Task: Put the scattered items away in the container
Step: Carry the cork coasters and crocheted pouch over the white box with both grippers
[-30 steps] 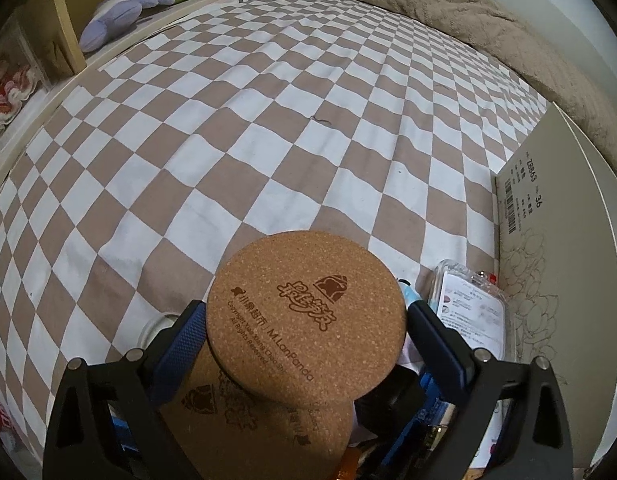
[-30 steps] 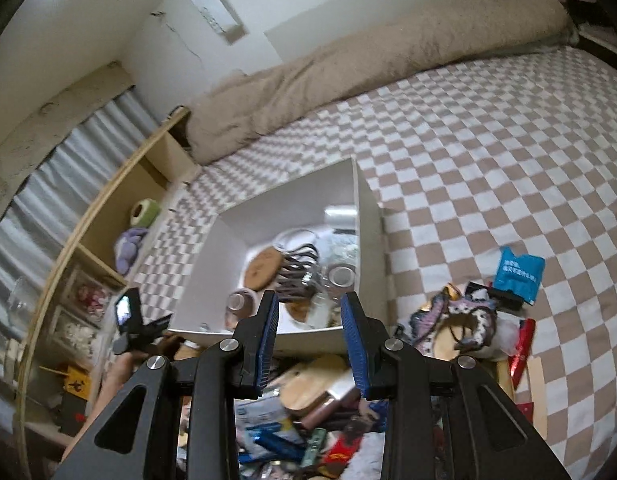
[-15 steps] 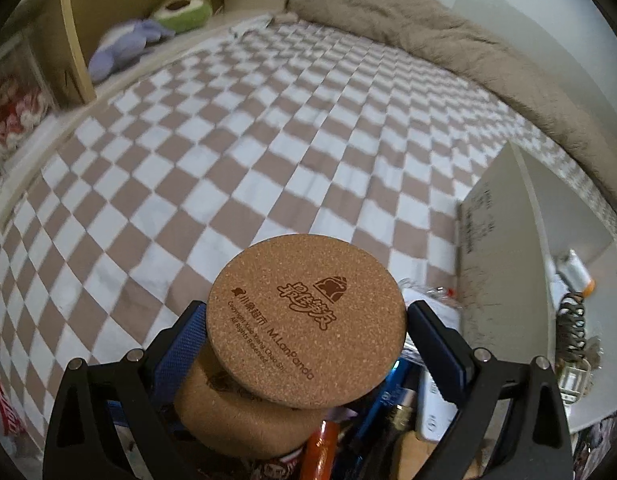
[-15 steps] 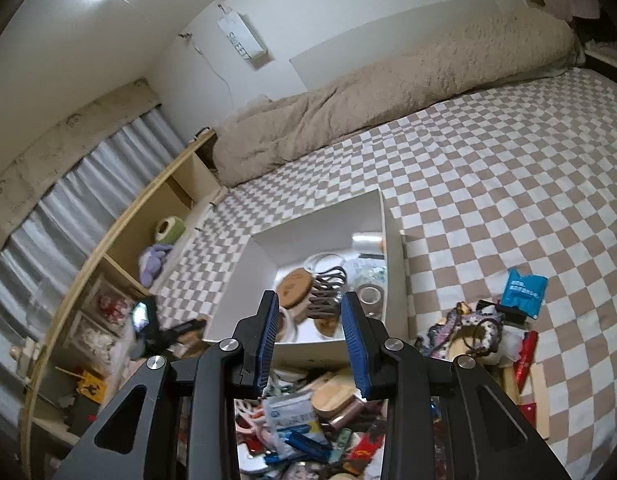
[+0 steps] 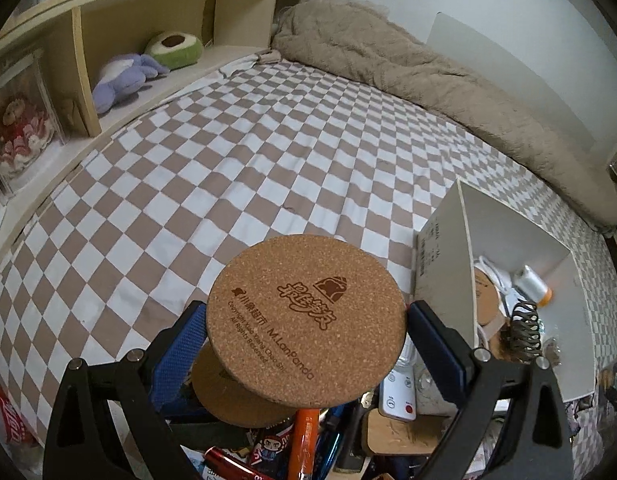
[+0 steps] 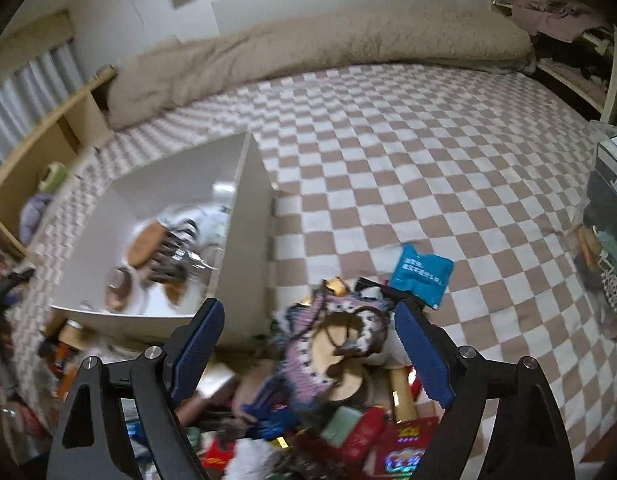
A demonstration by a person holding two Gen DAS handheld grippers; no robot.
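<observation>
My left gripper is shut on a round cork coaster printed with a logo, held flat above the pile; a second cork coaster lies below it. The white box sits to the right and holds a cork disc, a dark hair claw and a thread spool. In the right wrist view my right gripper is opening wide above the heap of items, over a pink and purple knitted piece lying on a wooden disc; its pads touch nothing. The white box lies to its left.
A blue packet lies on the checkered bedsheet right of the pile. A beige blanket runs along the far wall. Wooden shelves with plush toys stand at the left. Pens, batteries and a white remote crowd the heap.
The left gripper rose with the coaster, bringing the box and shelves into view. The right gripper dropped toward the pile, swung right, and its jaws spread wide.
</observation>
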